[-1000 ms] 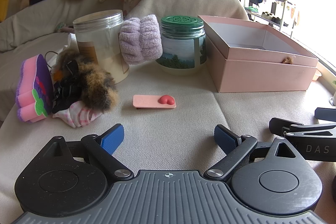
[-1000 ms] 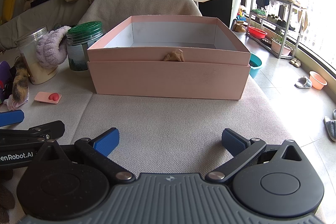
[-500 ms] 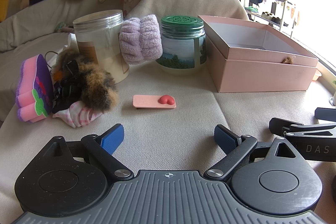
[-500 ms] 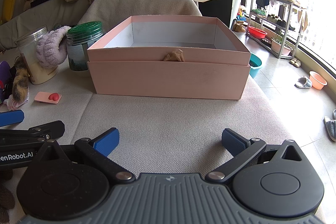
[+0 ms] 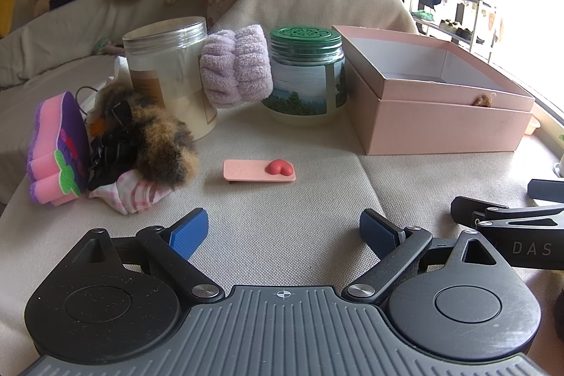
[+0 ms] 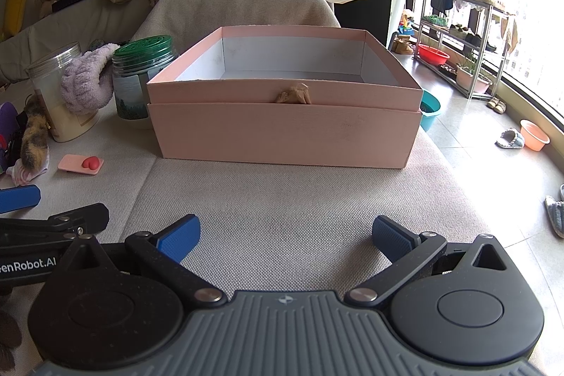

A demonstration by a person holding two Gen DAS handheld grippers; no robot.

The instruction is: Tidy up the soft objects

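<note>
The beige cushion surface (image 6: 282, 199) carries everything here. On it stands the pink box (image 6: 285, 136), open at the top, with white inner walls; a small brown tuft (image 6: 294, 94) sticks out at the middle of its front rim. To the left of the box stands a glass jar with a green lid (image 5: 305, 73), and further left a clear plastic jar (image 5: 169, 73). A lilac fluffy band (image 5: 236, 66) is wedged between these two jars, touching both. At the far left a pink and purple sponge (image 5: 58, 147) stands on its edge. Beside it lies a heap: a brown and black furry piece (image 5: 158, 143), something black (image 5: 109, 147), and a pink checked cloth (image 5: 134, 196) under them. A flat pink clip with a red heart (image 5: 259, 170) lies alone, in front of the green-lid jar and well apart from the box.

The left gripper (image 5: 283, 231) is low over the cushion, its blue pads spread wide with nothing between them. The right gripper (image 6: 285, 233) is just beside it, facing the box, also spread wide and holding nothing.
</note>
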